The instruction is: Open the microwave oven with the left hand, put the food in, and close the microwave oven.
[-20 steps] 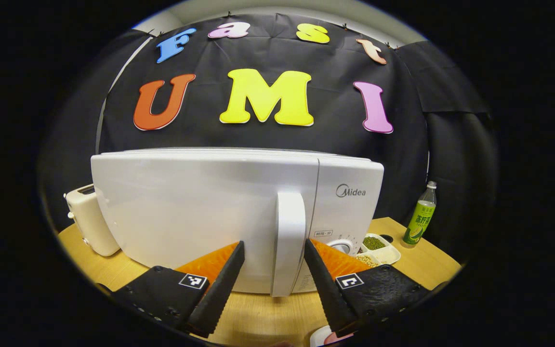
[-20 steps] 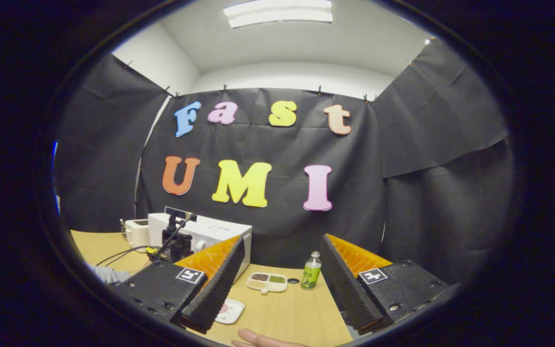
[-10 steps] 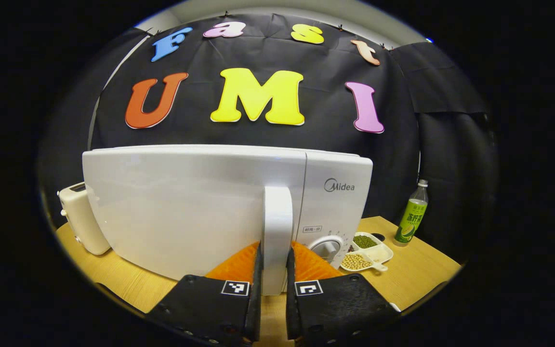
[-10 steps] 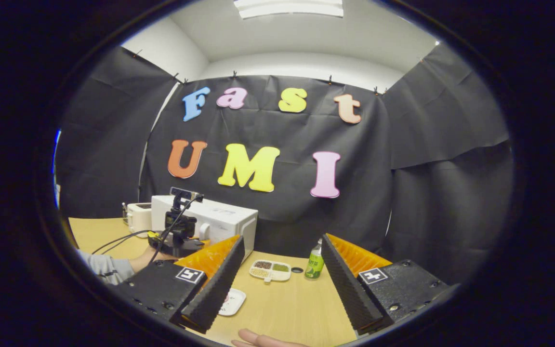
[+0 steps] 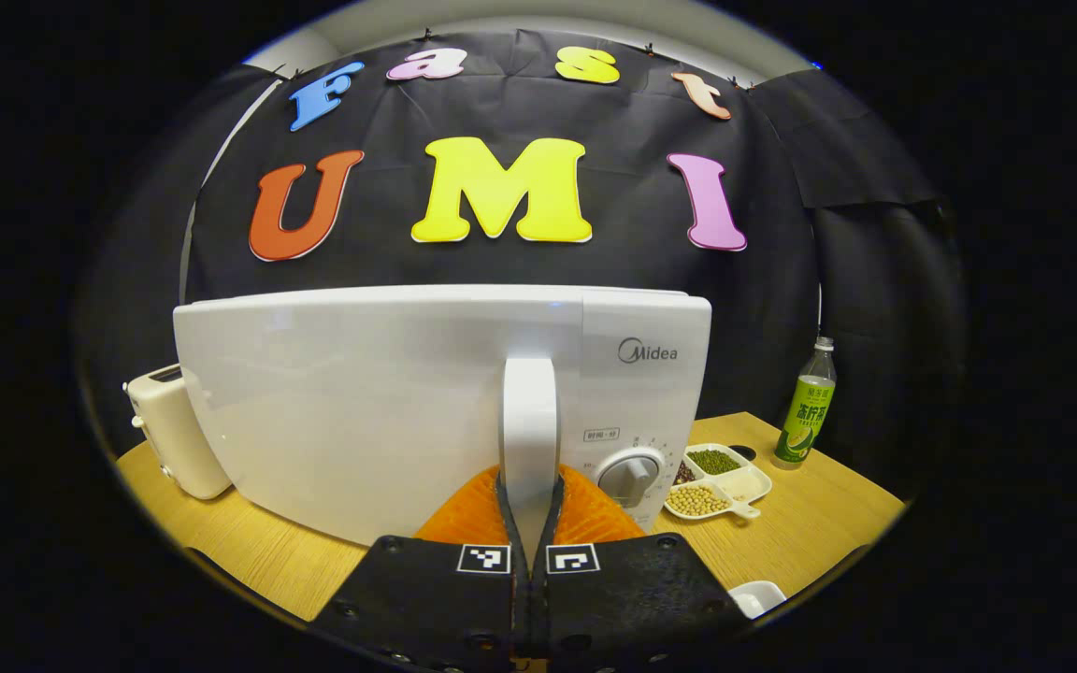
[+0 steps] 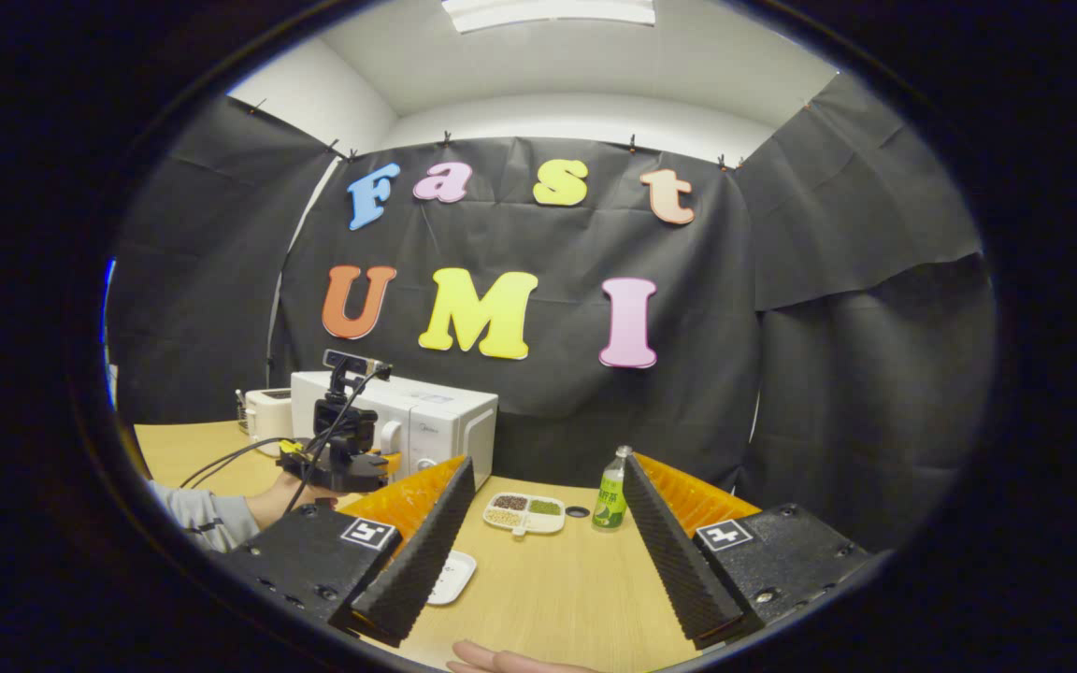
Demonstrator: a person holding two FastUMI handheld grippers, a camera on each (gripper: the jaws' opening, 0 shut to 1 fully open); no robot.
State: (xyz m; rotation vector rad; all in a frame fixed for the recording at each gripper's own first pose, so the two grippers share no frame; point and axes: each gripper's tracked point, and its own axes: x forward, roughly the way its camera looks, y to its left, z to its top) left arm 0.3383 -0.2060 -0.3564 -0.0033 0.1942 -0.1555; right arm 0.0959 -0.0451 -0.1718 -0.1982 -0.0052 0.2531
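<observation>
On the table's far left stood the microwave (image 5: 389,402), door closed, the left gripper (image 5: 528,495) pinching its handle (image 5: 529,421). Right gripper (image 6: 548,551) spread, holding nothing. Food dish (image 6: 452,575) lay near the front edge. Door unopened; loading and closing remained.

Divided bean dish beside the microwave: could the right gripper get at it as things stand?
Probably yes. The right gripper is open and the divided bean dish lies ahead between its fingers, with bare table before it.
</observation>
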